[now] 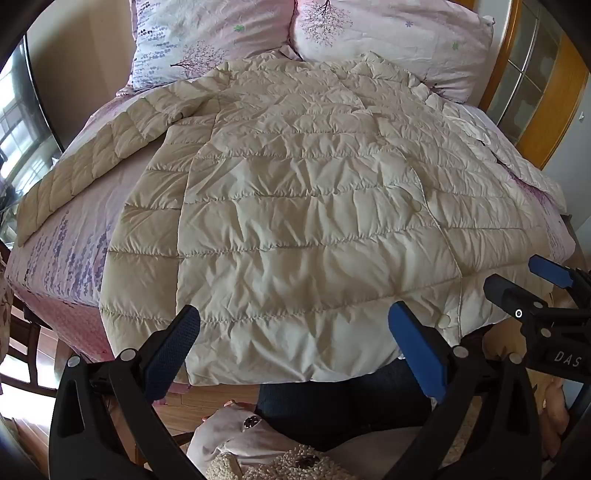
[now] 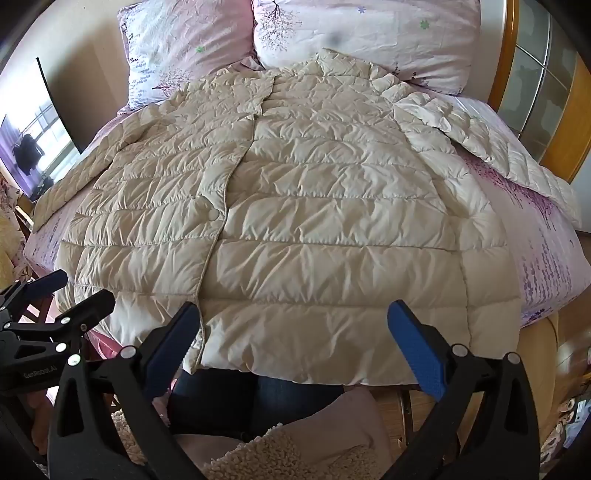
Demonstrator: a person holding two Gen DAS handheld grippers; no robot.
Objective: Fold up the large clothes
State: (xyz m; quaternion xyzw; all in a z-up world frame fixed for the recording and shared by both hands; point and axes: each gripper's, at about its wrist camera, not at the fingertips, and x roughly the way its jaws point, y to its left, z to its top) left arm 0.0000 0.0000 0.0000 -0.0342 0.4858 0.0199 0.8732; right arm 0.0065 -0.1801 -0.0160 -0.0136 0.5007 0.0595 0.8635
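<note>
A long cream quilted down coat lies flat on the bed, collar toward the pillows, hem hanging over the near edge. Its left sleeve stretches out to the left, its right sleeve to the right. It also fills the right wrist view. My left gripper is open and empty, hovering over the hem. My right gripper is open and empty over the hem too. The right gripper shows at the right of the left wrist view, the left gripper at the left of the right wrist view.
The bed has a pink floral sheet and two matching pillows at its head. A wooden cabinet stands at the right, a dark screen at the left. The person's legs are below, on wooden floor.
</note>
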